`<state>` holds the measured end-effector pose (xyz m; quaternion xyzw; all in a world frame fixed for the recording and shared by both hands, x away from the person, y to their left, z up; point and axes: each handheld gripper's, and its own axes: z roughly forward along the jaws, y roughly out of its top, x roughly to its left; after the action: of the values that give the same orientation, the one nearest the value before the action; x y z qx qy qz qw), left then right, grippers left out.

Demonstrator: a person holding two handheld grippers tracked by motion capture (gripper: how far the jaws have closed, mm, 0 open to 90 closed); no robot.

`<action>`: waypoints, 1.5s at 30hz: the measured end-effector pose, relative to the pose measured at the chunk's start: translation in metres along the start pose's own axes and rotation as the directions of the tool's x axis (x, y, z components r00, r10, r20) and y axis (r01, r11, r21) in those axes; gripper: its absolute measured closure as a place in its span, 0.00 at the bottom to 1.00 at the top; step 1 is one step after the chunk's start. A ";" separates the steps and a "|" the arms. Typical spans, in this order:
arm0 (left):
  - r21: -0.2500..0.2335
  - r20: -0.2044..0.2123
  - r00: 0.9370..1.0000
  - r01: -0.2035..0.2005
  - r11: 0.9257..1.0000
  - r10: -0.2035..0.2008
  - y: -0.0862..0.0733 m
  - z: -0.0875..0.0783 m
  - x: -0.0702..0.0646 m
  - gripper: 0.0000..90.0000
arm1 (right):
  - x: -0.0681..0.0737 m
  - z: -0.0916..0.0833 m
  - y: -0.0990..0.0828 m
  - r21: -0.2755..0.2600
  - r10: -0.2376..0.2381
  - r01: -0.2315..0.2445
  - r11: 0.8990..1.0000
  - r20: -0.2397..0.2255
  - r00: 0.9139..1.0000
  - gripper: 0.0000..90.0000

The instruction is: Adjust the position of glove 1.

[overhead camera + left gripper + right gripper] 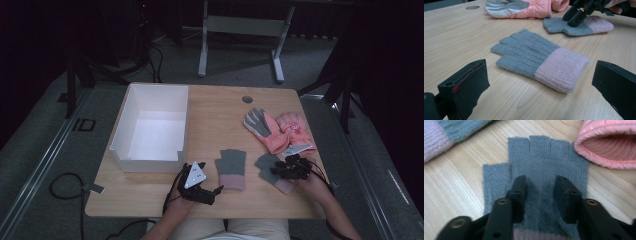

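Note:
A grey knit glove with a pink cuff [230, 168] [536, 57] lies flat at the table's front centre. My left gripper [210, 191] [540, 68] rests low on the table just left of it, jaws wide open and aimed at the cuff, touching nothing. A matching knit glove [267, 167] [544, 155] [579, 26] lies to the right. My right gripper [287, 169] [540, 181] [576, 17] points down onto its grey palm. Its jaws stand apart, with the tips on the fabric, which lies flat between them.
A pair of pink padded gloves with grey palms [274, 131] [524, 7] [609, 147] lies just behind the right knit glove. An empty white box [152, 165] stands at the left of the wooden table [215, 115]. A cable hole [247, 99] sits near the far edge.

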<state>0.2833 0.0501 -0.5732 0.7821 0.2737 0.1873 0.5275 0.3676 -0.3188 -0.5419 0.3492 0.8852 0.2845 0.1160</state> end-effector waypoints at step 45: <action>-0.005 -0.005 1.000 -0.008 1.000 0.008 0.000 0.000 -0.001 0.00 | 0.047 -0.018 -0.026 -0.216 0.563 -0.520 0.826 0.340 0.753 0.82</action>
<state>0.2822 0.0495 -0.5733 0.7813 0.2713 0.1924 0.5281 0.3120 -0.3099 -0.5431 0.6331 0.6878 0.2779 0.2209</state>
